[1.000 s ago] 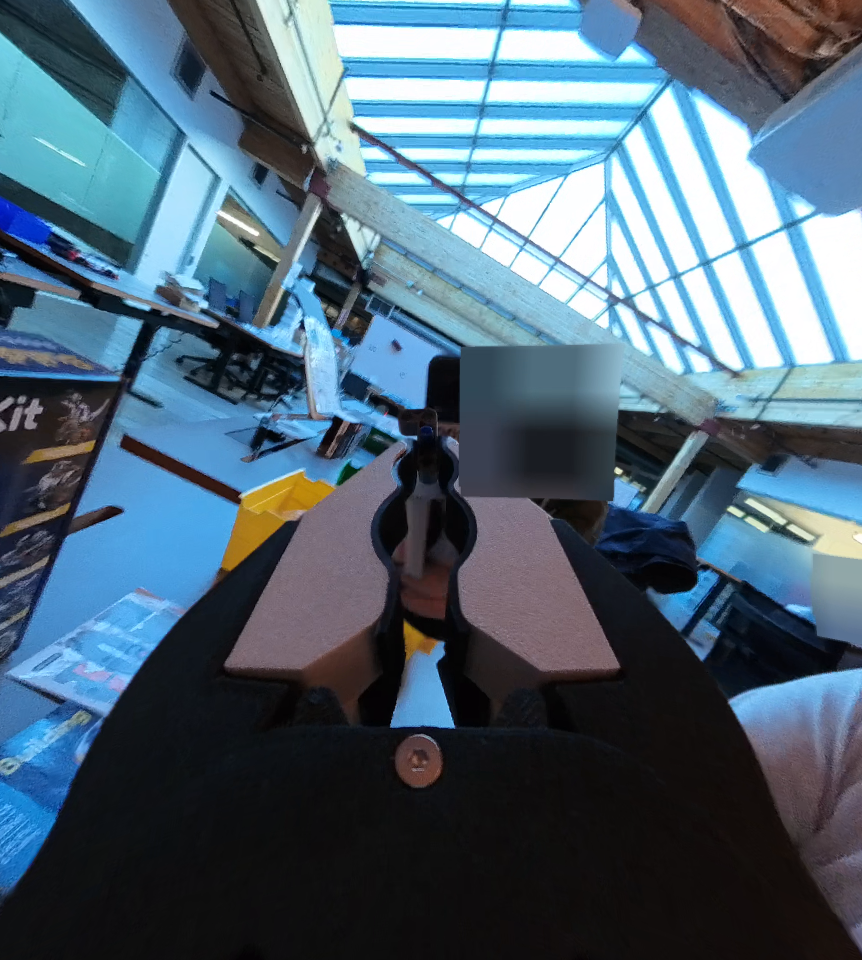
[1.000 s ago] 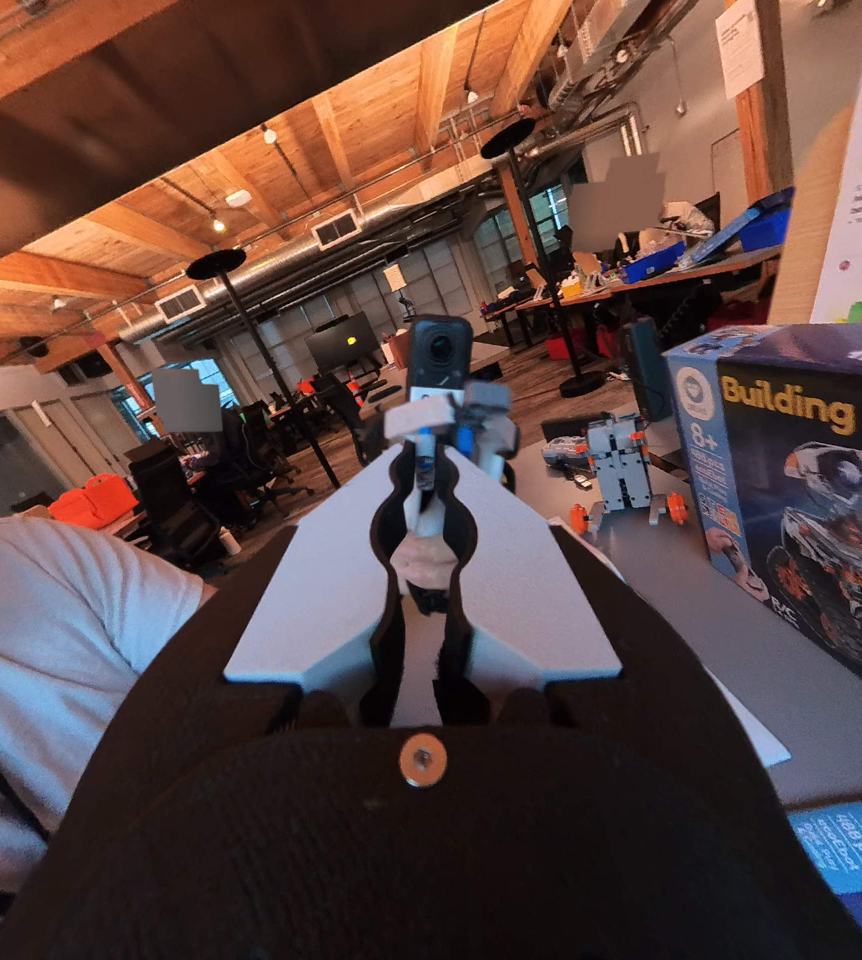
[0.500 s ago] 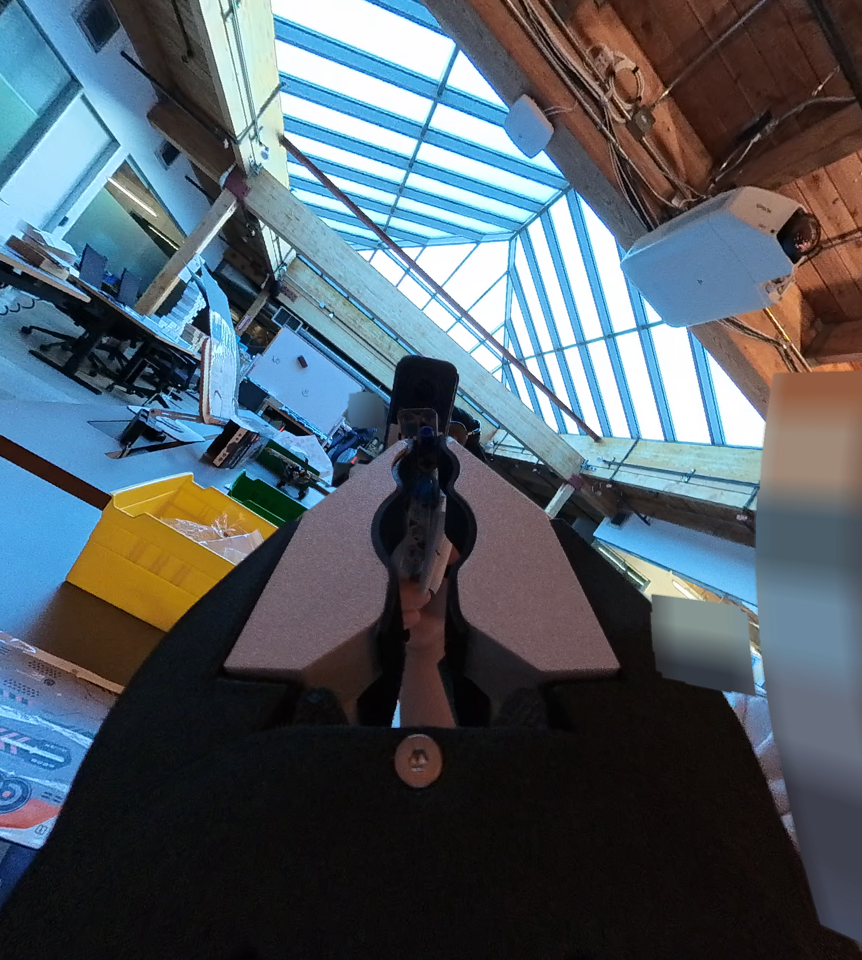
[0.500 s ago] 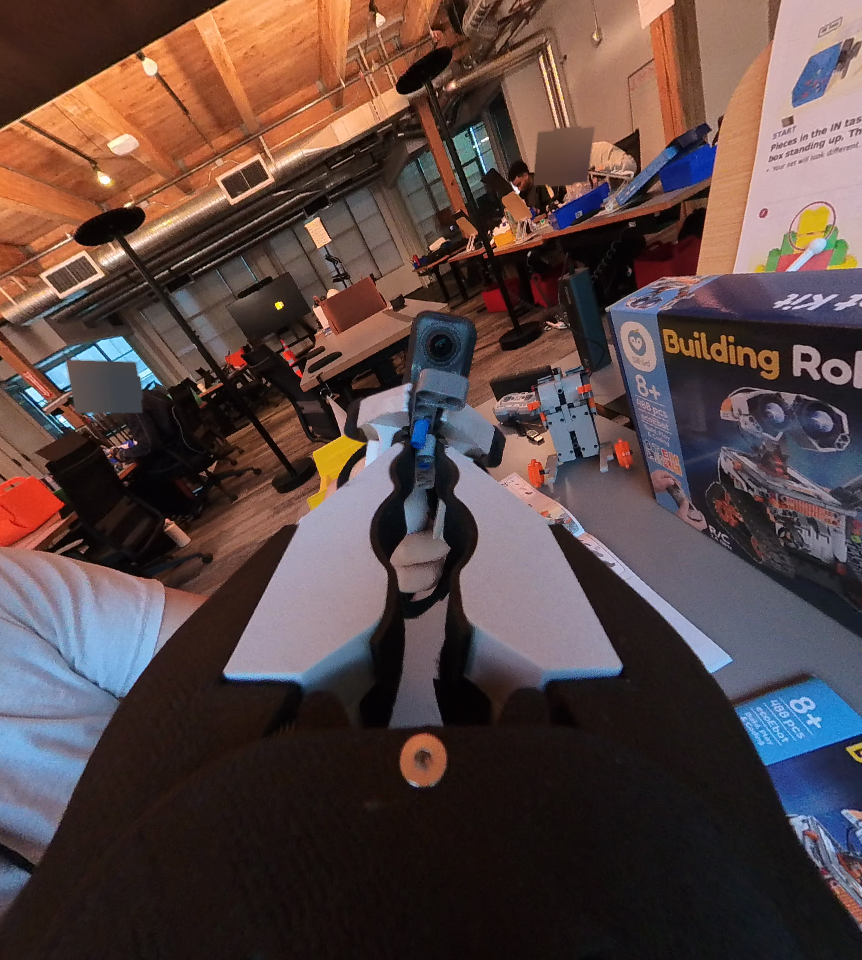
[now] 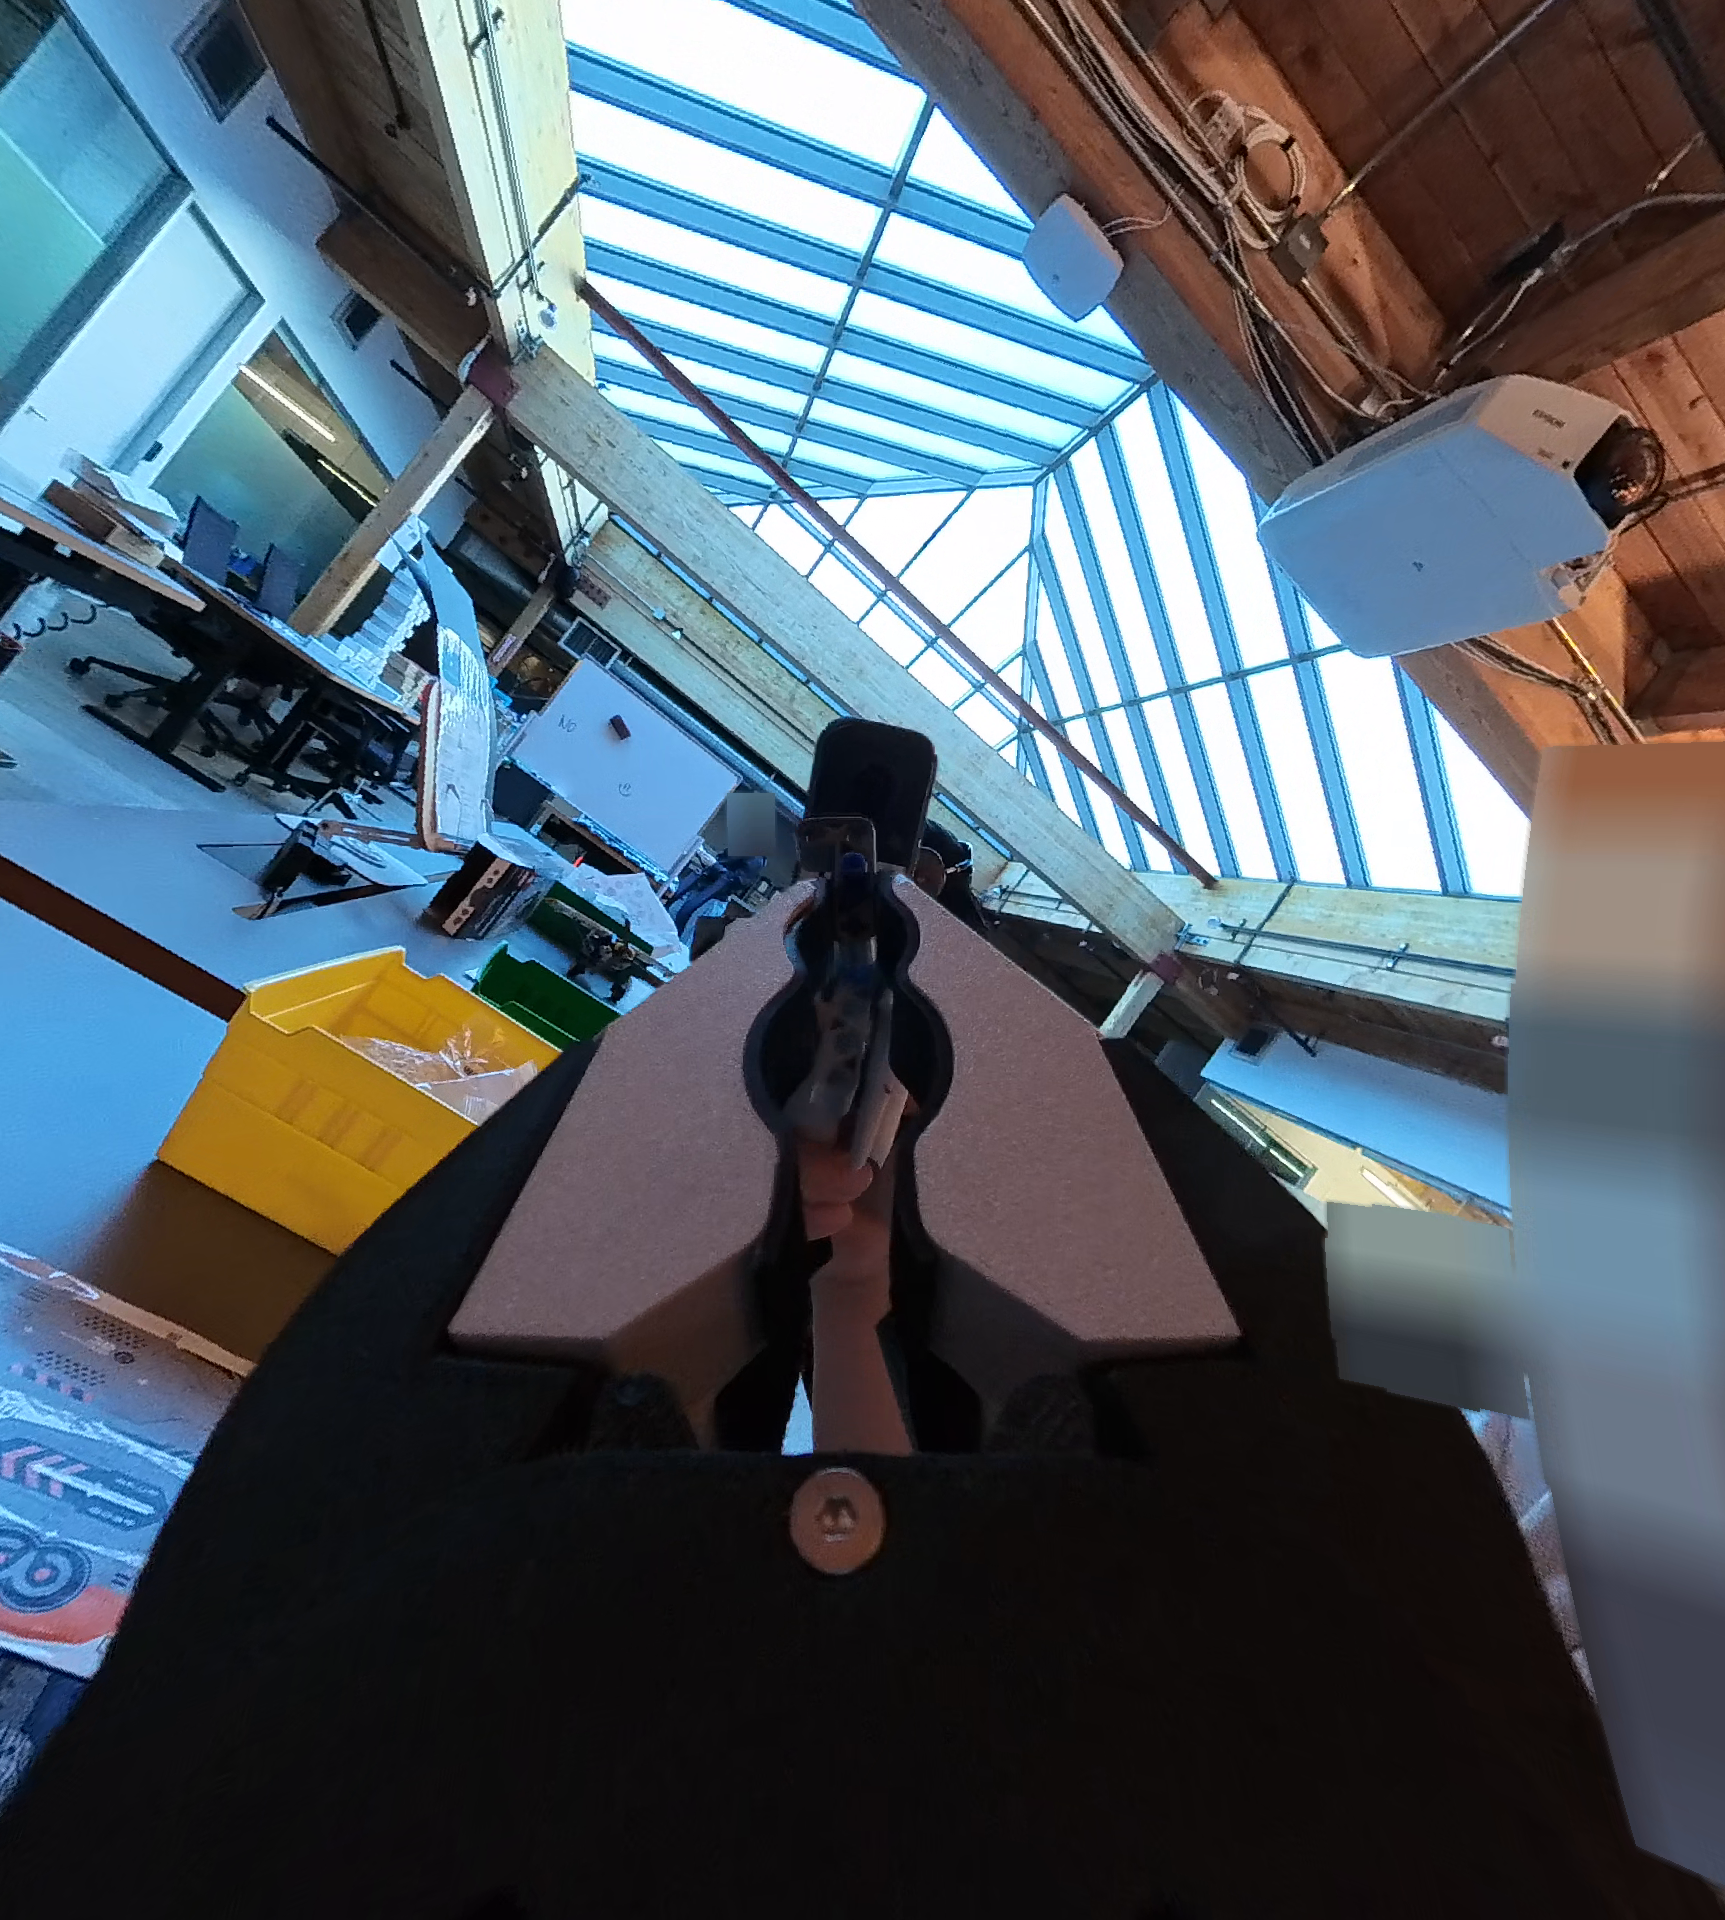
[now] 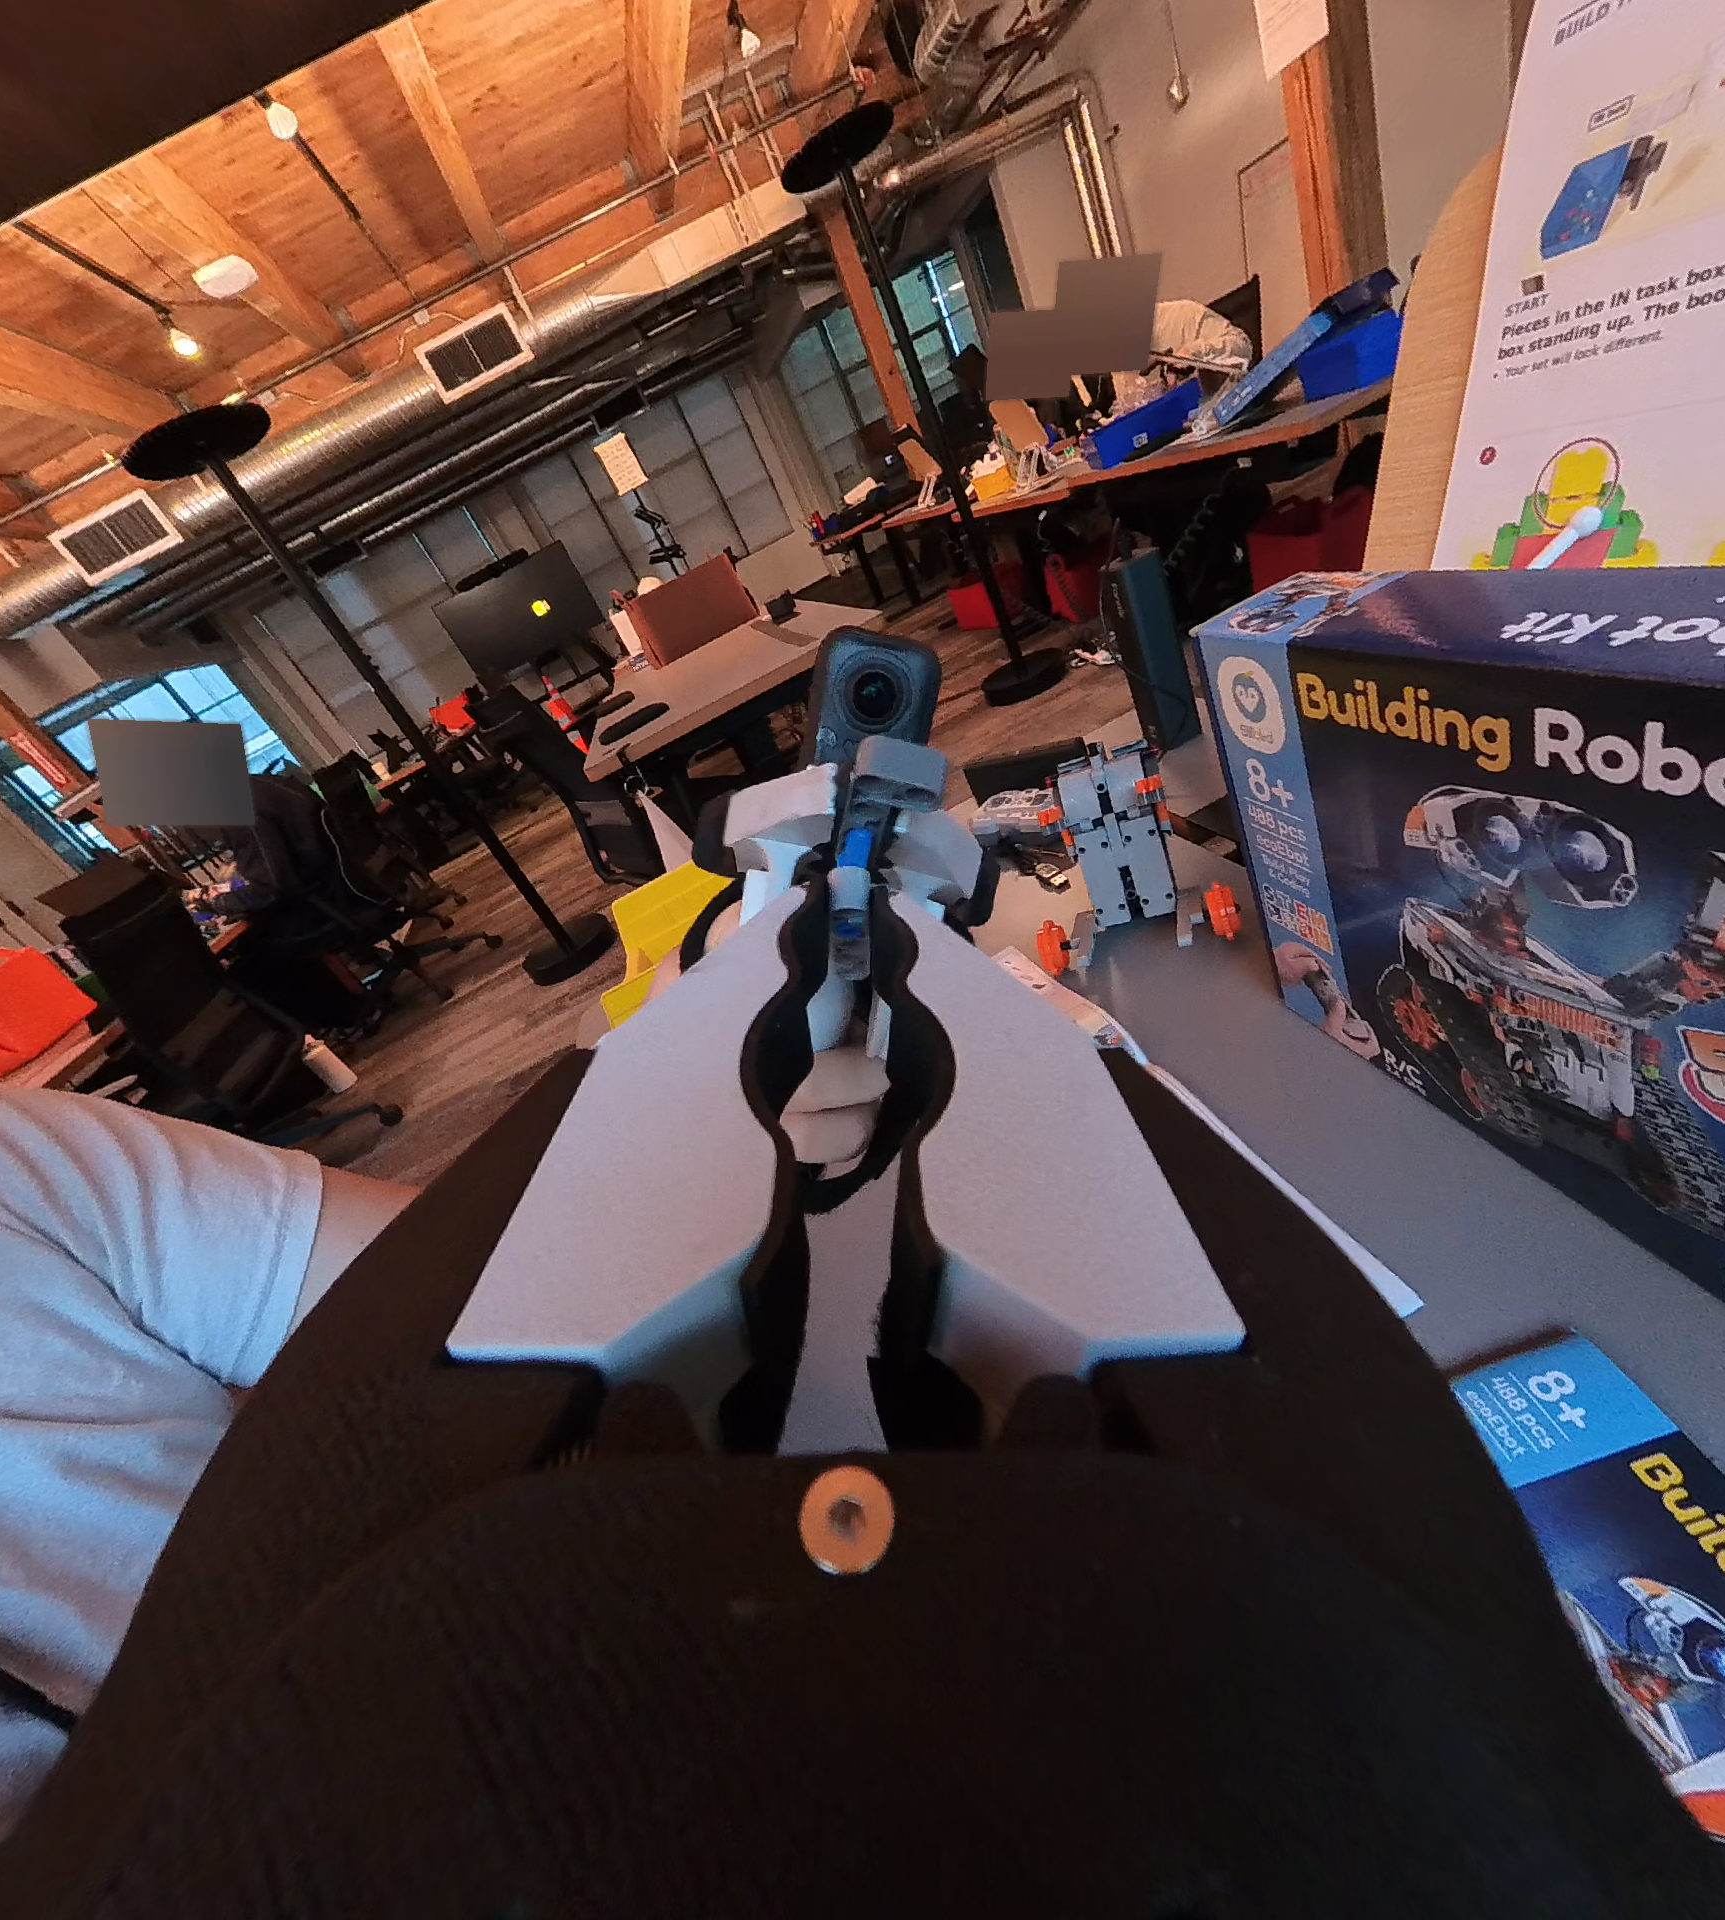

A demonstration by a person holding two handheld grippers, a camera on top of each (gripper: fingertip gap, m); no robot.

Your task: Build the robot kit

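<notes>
You've got both claws raised off the worktop (image 6: 1357, 1174) and aimed nose to nose near frame centre, which looks like it's so each can pinch one end of the same small build. The left claw (image 5: 842, 904) is closed right down on a slim grey beam (image 5: 842, 1023) with a blue pin, and the right claw (image 6: 853, 894) is clamped just as tight on a grey stick (image 6: 850, 925) capped by a blocky holed connector (image 6: 897, 777). It's all hard, smooth plastic against grainy matte finger blocks, with a glossy kit box (image 6: 1523, 831) at the right edge and a yellow bin (image 5: 338, 1081) at lower left.
</notes>
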